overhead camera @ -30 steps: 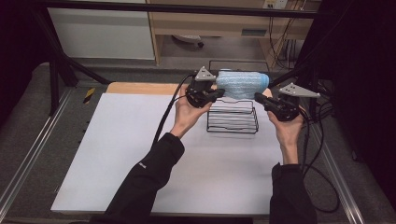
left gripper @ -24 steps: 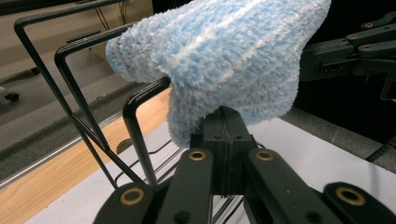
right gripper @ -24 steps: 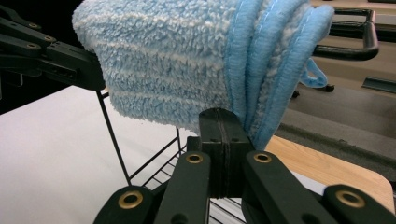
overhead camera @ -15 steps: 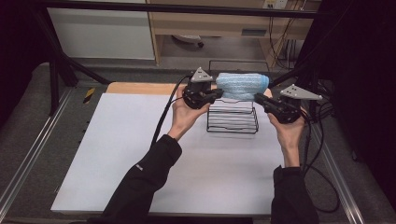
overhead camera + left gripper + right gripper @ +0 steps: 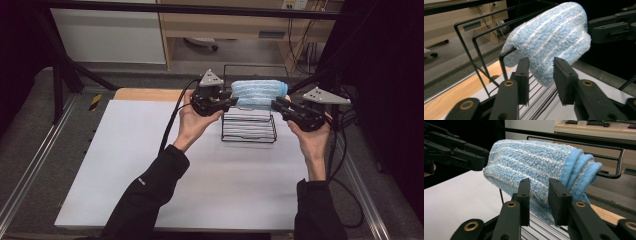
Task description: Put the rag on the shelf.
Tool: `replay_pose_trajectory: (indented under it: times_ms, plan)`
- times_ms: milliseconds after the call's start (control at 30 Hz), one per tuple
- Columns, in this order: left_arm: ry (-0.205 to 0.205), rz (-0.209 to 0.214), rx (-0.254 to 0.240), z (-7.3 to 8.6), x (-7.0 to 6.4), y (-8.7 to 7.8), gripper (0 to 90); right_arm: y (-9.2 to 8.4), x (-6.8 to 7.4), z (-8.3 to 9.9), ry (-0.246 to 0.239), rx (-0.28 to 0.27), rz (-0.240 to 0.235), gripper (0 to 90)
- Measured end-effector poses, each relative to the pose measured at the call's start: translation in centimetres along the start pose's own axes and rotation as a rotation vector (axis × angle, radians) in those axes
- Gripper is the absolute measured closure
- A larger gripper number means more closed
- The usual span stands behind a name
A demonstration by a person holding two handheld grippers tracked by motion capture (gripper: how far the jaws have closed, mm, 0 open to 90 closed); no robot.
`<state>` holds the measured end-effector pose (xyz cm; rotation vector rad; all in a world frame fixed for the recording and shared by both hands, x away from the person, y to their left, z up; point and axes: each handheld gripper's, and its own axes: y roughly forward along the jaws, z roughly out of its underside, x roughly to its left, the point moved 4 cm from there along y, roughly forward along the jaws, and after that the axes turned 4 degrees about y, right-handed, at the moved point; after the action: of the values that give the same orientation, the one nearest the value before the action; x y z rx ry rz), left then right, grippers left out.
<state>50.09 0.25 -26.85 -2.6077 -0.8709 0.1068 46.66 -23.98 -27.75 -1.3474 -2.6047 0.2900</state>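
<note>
A folded light-blue fluffy towel (image 5: pixel 259 93) (image 5: pixel 549 40) (image 5: pixel 529 162) lies draped over the top bars of a black wire rack (image 5: pixel 248 130) (image 5: pixel 477 42) at the far middle of the table. My left gripper (image 5: pixel 227 100) (image 5: pixel 541 67) sits at the towel's left end. Its jaws have just been opening, and the towel's hanging edge shows in the gap without being pinched. My right gripper (image 5: pixel 277 104) (image 5: pixel 539 188) sits at the right end. Its jaws have also just been opening, with towel pile behind the gap and the pads off it.
The rack stands on a white table top (image 5: pixel 150 165) with a wooden strip (image 5: pixel 145 94) along its far edge. Metal rails run along both sides. Black frame bars (image 5: pixel 200 9) cross behind, and cables (image 5: pixel 345 150) trail at the right.
Both grippers' jaws have parted and let go of the towel's ends, and it now rests on the rack. Both hands have drawn back a little from it.
</note>
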Motion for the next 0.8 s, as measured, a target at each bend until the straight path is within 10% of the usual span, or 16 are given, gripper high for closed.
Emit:
replay_pose_trajectory:
  times_ms: [800]
  plan:
    - [-0.015, -0.02, 0.112, 5.1, 1.4, -3.5, 28.8, -1.3, 0.6, 1.0, 0.014, 0.016, 0.01, 22.7]
